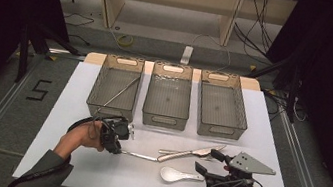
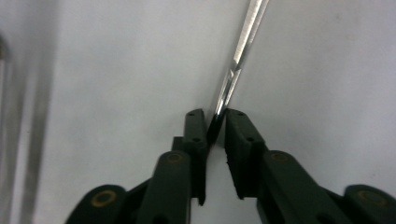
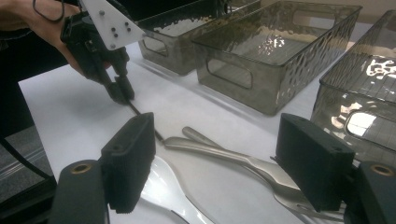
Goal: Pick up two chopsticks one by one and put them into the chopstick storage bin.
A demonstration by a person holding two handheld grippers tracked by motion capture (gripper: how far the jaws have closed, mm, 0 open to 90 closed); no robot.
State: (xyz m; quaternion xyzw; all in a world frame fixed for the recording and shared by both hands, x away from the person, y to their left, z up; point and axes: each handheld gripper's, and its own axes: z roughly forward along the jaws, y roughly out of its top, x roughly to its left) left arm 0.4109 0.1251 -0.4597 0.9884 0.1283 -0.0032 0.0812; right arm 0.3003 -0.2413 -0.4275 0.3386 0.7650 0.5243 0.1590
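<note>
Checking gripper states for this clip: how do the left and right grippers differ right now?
The left gripper has its jaws closed on the tip of a thin metal utensil handle; the right gripper stands wide open, holding nothing. The left gripper points down at the table; the right gripper lies nearly level, over the white spoon. Both are black, two-jawed and hand-held.

Three bins (image 1: 167, 99) sitting on counter (image 1: 256, 153); one white spoon (image 1: 174, 175), four metal utensils (image 1: 190, 153) lying around.

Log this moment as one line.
left gripper: shut on chopstick | right gripper: open, above white spoon | bins: one chopstick inside left
</note>
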